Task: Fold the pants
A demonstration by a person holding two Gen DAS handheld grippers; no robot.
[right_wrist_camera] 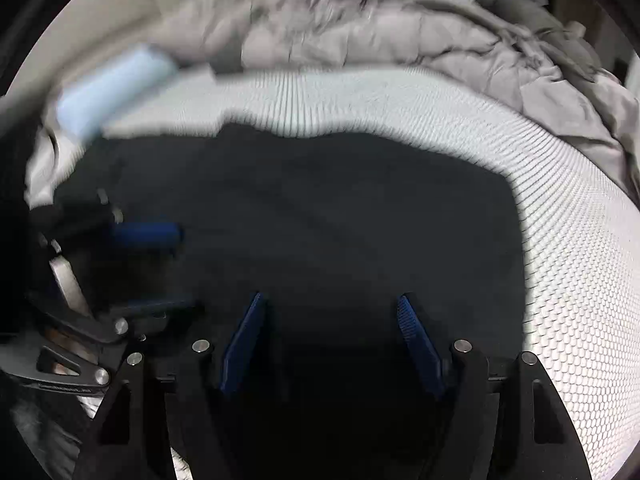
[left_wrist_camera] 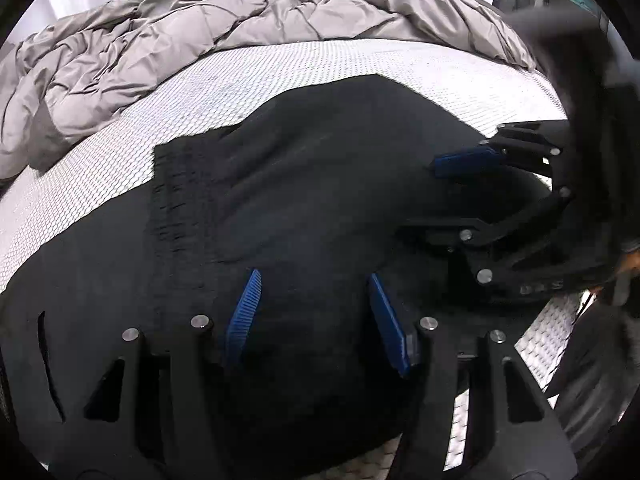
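Pants (left_wrist_camera: 320, 184) lie flat on the bed (left_wrist_camera: 120, 152), black, filling the middle of both views. In the left view the gathered waistband (left_wrist_camera: 180, 208) sits at center left and the cloth runs off to the right. Gray blanket (left_wrist_camera: 200, 24) is bunched along the top, past the pants. The left hand-held gripper (left_wrist_camera: 314, 292) hangs over the cloth with its blue fingers (left_wrist_camera: 244, 312) spread and nothing pinched. The right hand-held gripper (right_wrist_camera: 332, 316) is spread too, holding nothing. Only the right view, which is blurry, shows a pale blue thing (right_wrist_camera: 112, 92) at upper left.
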